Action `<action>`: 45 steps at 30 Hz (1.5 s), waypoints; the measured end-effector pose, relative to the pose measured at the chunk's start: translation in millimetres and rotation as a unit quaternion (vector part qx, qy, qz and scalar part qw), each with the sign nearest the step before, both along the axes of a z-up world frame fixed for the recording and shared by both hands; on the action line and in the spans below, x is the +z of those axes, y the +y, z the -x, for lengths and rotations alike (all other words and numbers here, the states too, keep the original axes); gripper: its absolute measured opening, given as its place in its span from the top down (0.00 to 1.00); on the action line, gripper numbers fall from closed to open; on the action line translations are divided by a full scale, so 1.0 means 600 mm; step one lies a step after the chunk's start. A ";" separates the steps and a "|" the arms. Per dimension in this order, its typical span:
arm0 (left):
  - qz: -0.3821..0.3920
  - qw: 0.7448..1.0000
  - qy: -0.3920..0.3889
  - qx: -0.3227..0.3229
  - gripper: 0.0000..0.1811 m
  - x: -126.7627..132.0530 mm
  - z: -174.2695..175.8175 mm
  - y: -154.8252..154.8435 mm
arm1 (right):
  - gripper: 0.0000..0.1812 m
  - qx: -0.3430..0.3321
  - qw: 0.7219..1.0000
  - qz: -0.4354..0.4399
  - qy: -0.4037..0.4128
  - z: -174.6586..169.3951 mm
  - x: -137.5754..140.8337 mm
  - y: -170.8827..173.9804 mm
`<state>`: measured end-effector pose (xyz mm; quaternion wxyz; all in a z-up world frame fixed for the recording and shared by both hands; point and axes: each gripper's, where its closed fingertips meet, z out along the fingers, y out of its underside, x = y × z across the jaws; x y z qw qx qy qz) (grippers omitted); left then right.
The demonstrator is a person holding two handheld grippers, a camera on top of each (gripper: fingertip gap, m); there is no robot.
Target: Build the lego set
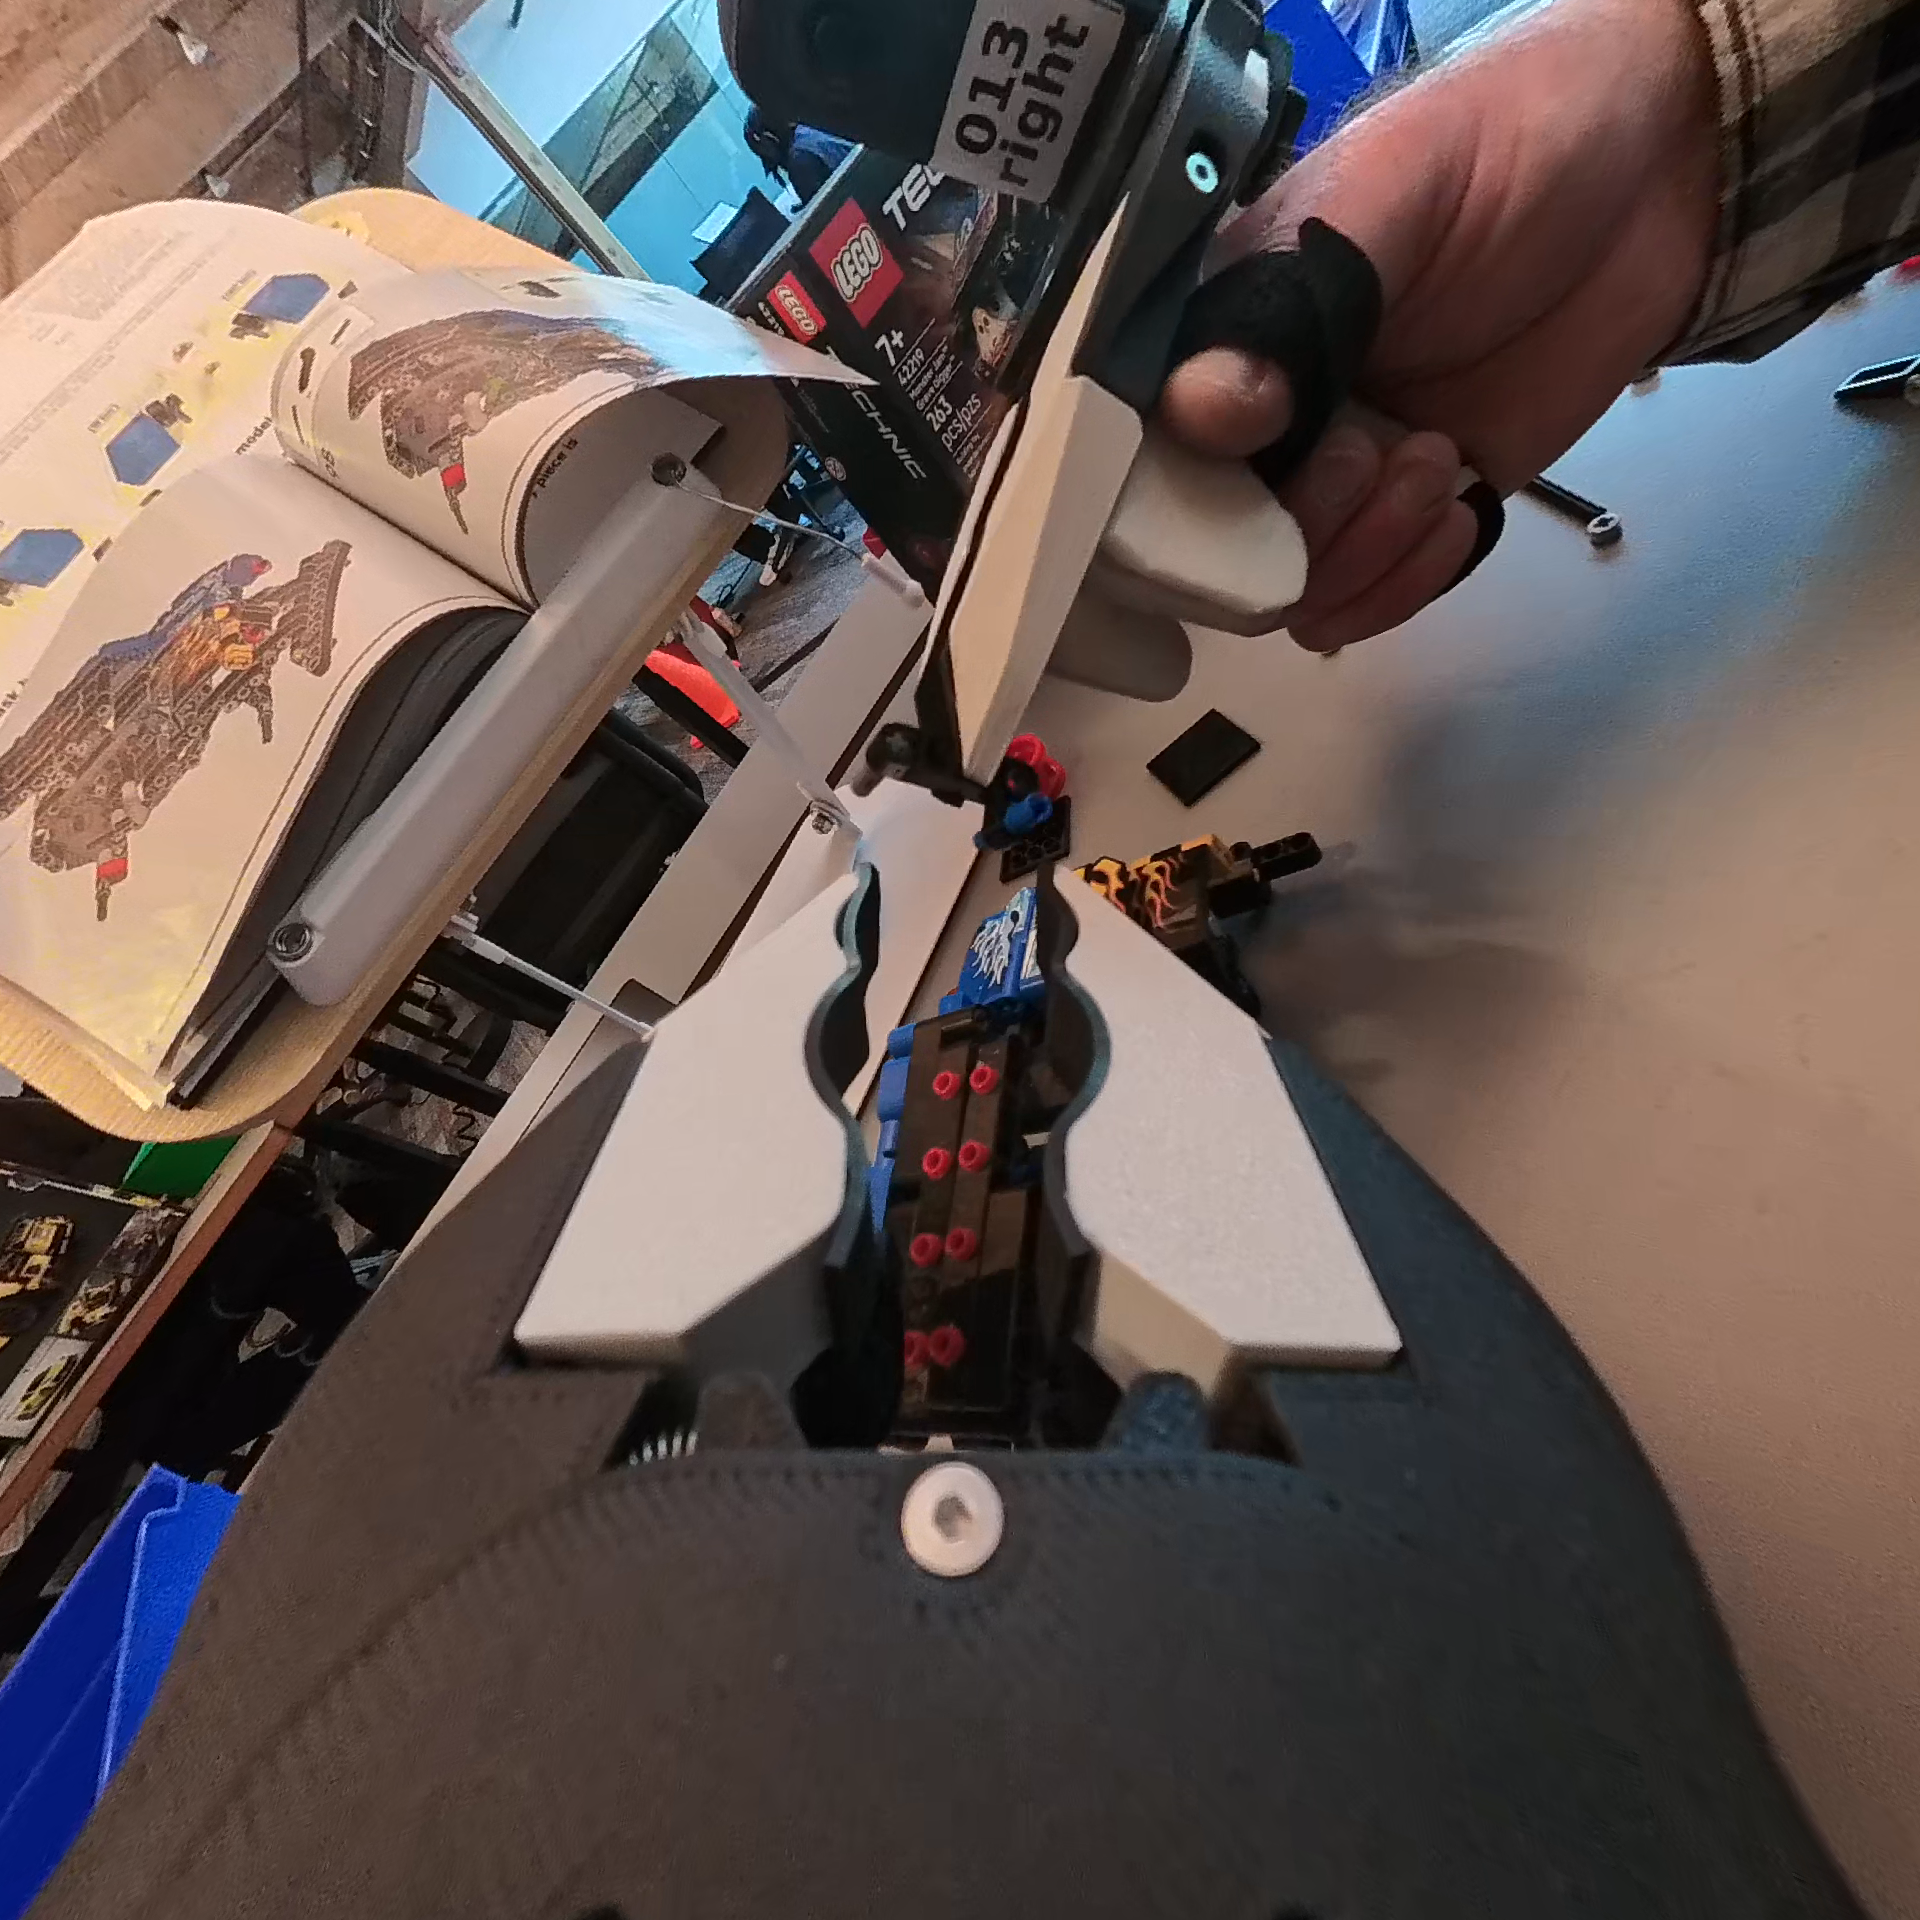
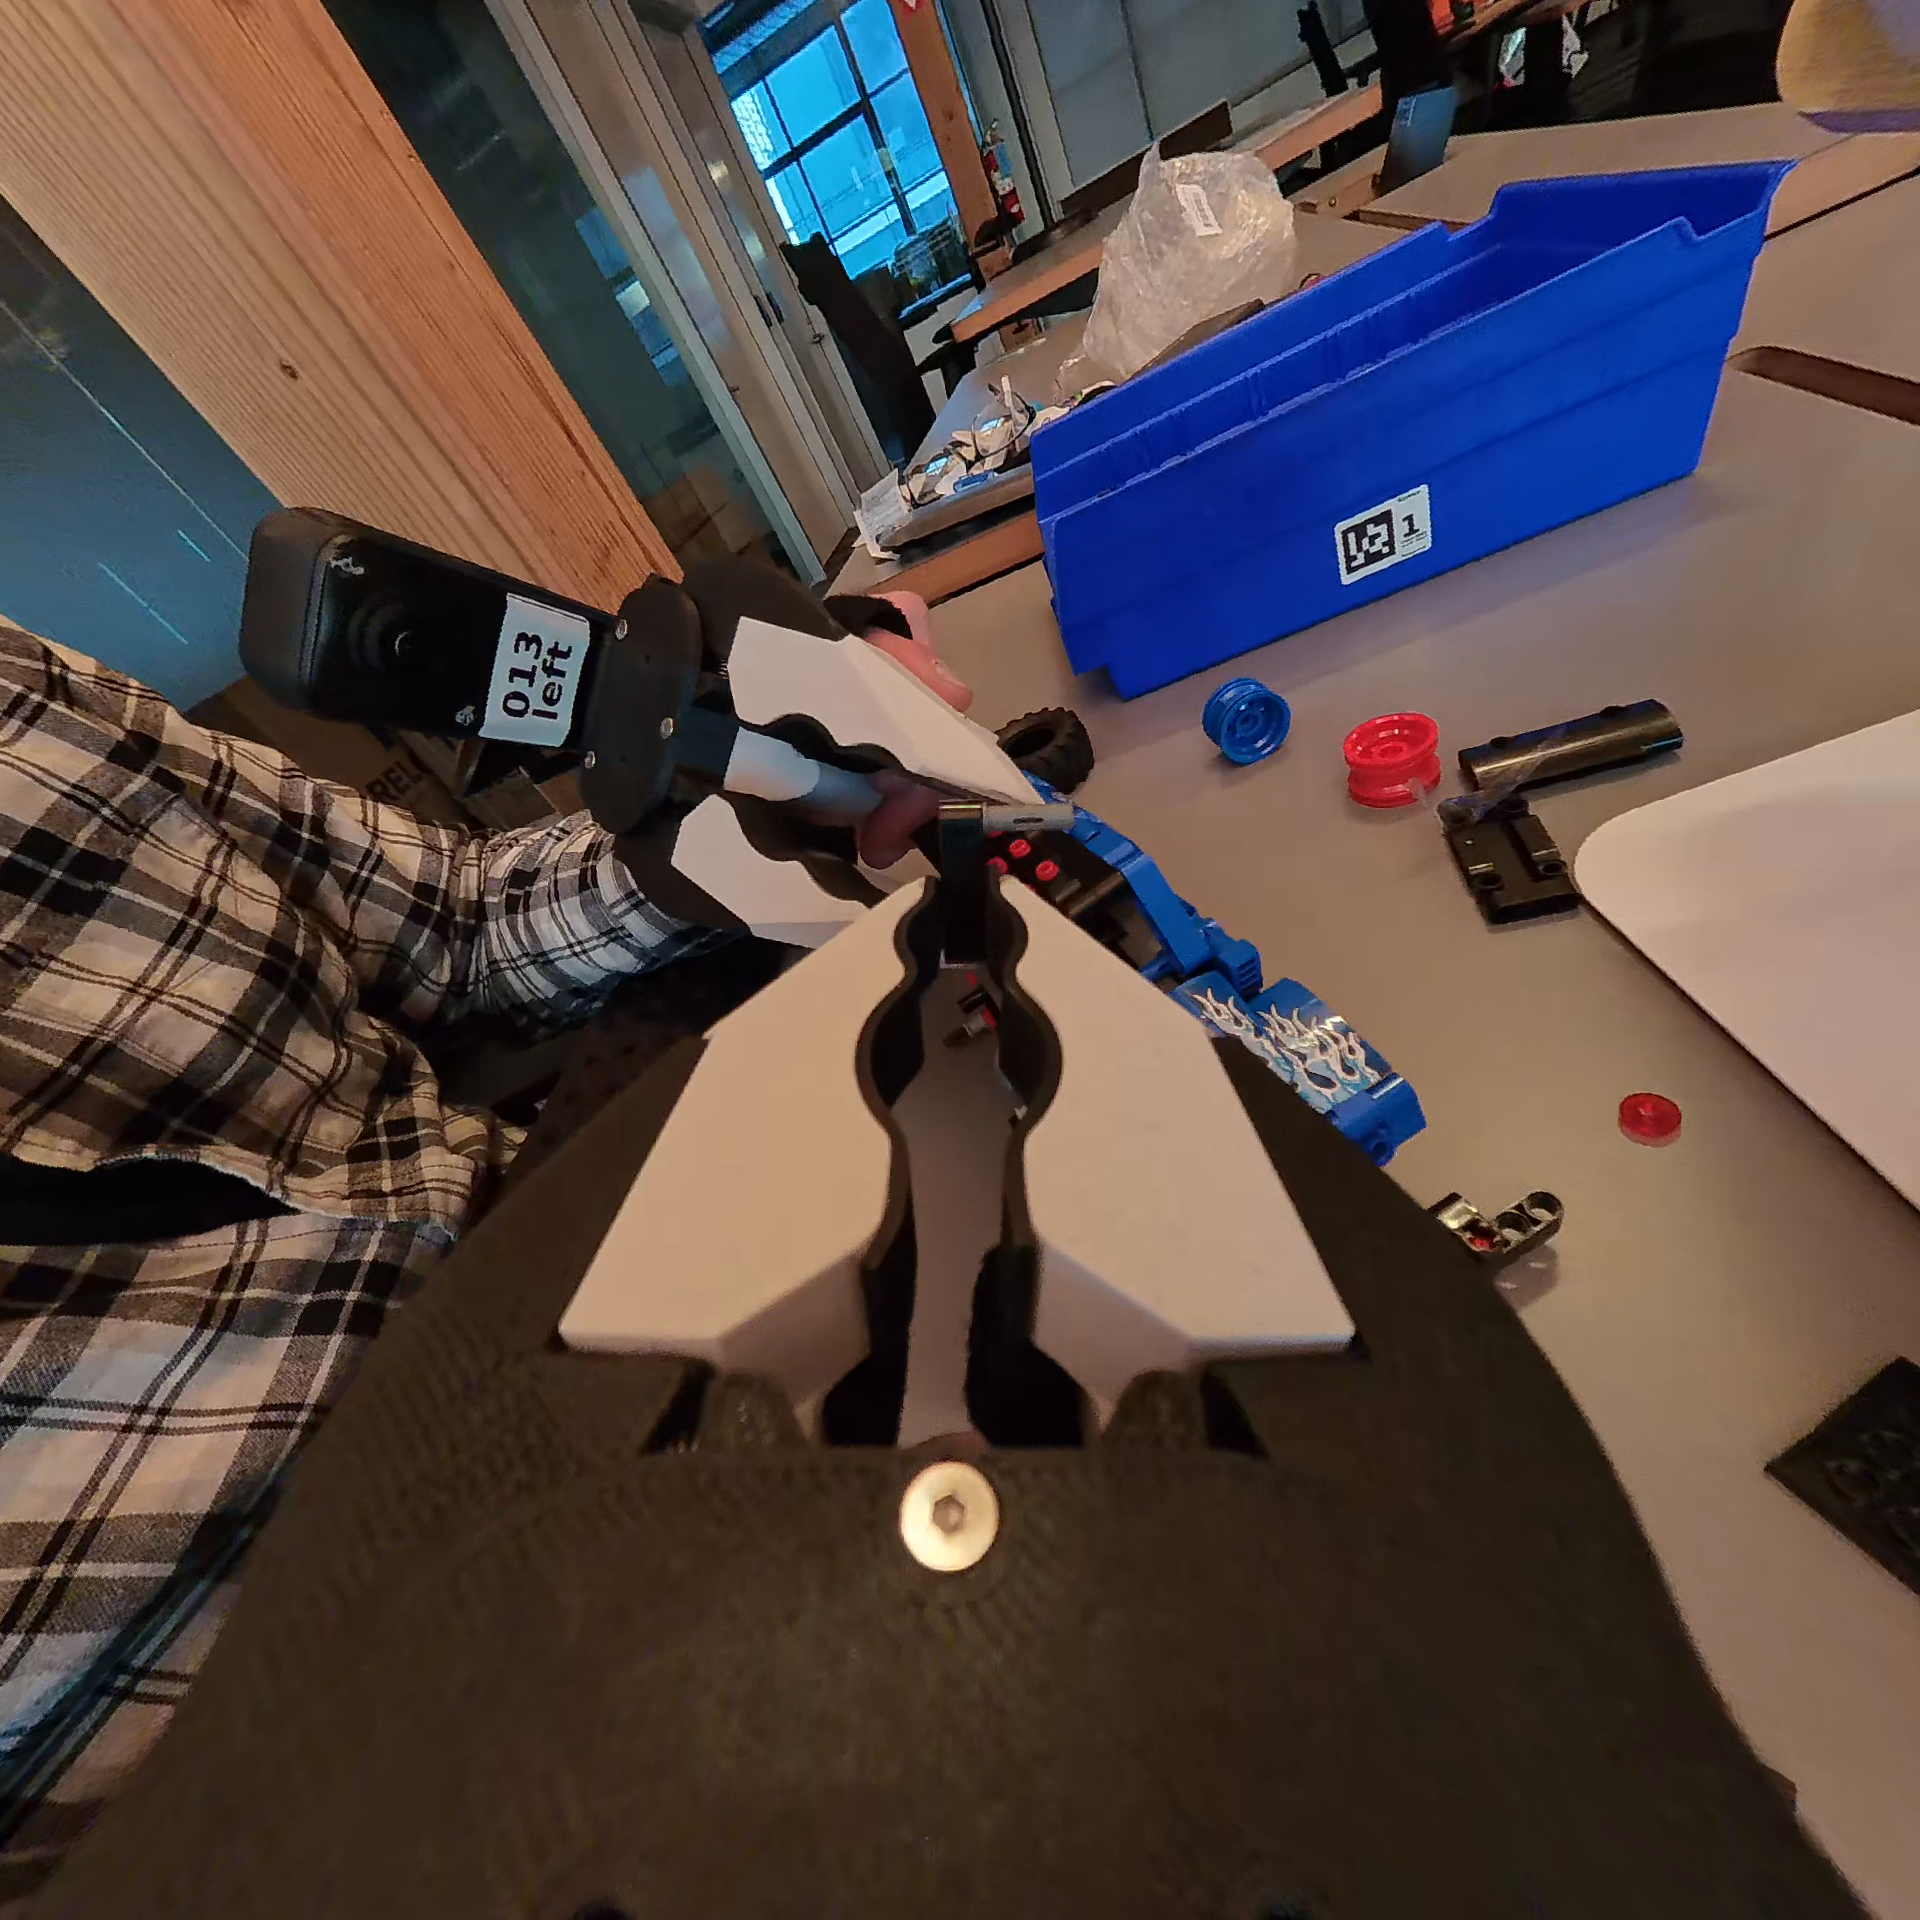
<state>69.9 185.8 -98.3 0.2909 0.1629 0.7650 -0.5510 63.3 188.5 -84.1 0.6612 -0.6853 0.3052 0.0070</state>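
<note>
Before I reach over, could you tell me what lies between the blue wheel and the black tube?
Only the red wheel lies between the blue wheel and black tube, per the right wrist view.

A grey table (image 2: 1351,1039) carries the parts, with a blue bin (image 2: 1382,416) standing on it toward the back and a crumpled clear plastic bag (image 2: 1195,239) behind the bin. In front of the bin lie a blue wheel hub (image 2: 1246,719), a red wheel hub (image 2: 1392,757), a black tyre (image 2: 1044,744), a black tube (image 2: 1569,740) and a black frame piece (image 2: 1512,857), while a small red round piece (image 2: 1650,1119) and a short black connector (image 2: 1507,1226) lie nearer. A flat black tile (image 1: 1203,755) and a black-and-yellow flame-printed sub-assembly (image 1: 1184,883) also rest on the table, near the wooden stand (image 1: 499,831) that props an open instruction booklet (image 1: 208,582).
</note>
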 end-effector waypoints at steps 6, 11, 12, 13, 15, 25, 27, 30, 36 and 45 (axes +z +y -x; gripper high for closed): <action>-0.001 1.000 0.000 0.000 0.84 -0.001 0.000 0.000 | 0.97 0.001 1.000 0.004 -0.002 0.001 -0.001 0.002; -0.001 1.000 0.001 0.000 0.84 -0.001 0.001 0.000 | 0.97 0.001 1.000 0.004 -0.002 0.001 -0.001 0.002; -0.001 1.000 0.001 -0.001 0.85 -0.001 0.001 0.000 | 0.97 0.001 1.000 0.004 -0.002 0.001 -0.001 0.002; -0.001 1.000 0.001 0.000 0.85 -0.001 0.000 0.000 | 0.97 0.001 1.000 0.004 -0.002 0.001 -0.001 0.002; -0.001 1.000 0.001 0.000 0.84 -0.001 0.000 0.000 | 0.97 0.002 1.000 0.004 -0.002 0.001 -0.002 0.002; 0.000 1.000 0.004 -0.001 0.84 -0.001 -0.001 0.002 | 0.97 0.002 1.000 0.007 -0.002 0.001 -0.002 0.002; 0.002 1.000 0.007 -0.001 0.84 -0.001 -0.002 0.003 | 0.97 0.002 1.000 0.008 -0.003 0.002 -0.003 0.002; 0.000 1.000 0.008 -0.002 0.83 -0.002 -0.002 0.003 | 0.97 0.002 1.000 0.009 -0.003 0.002 -0.004 0.002; 0.000 1.000 0.008 -0.003 0.83 -0.003 -0.002 0.003 | 0.97 0.002 1.000 0.012 -0.002 0.002 -0.006 0.001; 0.000 1.000 0.010 -0.008 0.82 -0.001 -0.002 0.005 | 0.97 0.001 1.000 0.023 -0.005 0.002 -0.012 0.000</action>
